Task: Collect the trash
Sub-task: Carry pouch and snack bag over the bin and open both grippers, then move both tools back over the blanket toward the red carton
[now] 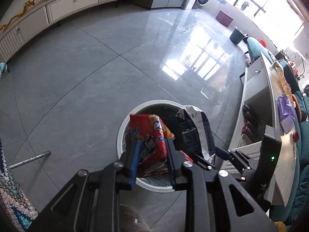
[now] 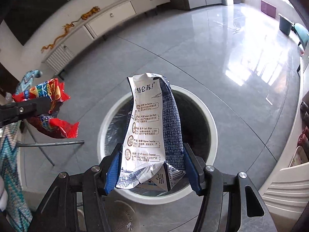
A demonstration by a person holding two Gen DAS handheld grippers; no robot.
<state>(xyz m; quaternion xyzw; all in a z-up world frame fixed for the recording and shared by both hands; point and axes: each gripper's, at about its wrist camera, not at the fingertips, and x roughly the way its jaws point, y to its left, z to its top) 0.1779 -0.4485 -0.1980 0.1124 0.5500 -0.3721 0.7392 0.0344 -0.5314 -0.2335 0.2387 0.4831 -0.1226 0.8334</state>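
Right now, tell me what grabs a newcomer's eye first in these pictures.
The red snack wrapper pinched in the left tongs and the crushed white-and-blue milk carton in the right tongs. Both hang over the white-rimmed trash bin on the grey tiled floor.

Grey tiled floor (image 2: 173,48) carries a white-rimmed bin (image 2: 211,135) and cabinet (image 1: 73,2)

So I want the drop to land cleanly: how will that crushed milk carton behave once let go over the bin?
The milk carton looks flattened and creased, so probably light and empty. It keeps its shape upright between the right gripper jaws, so semi-stiff, not floppy. It hangs over the bin mouth and should drop in, perhaps tumbling.
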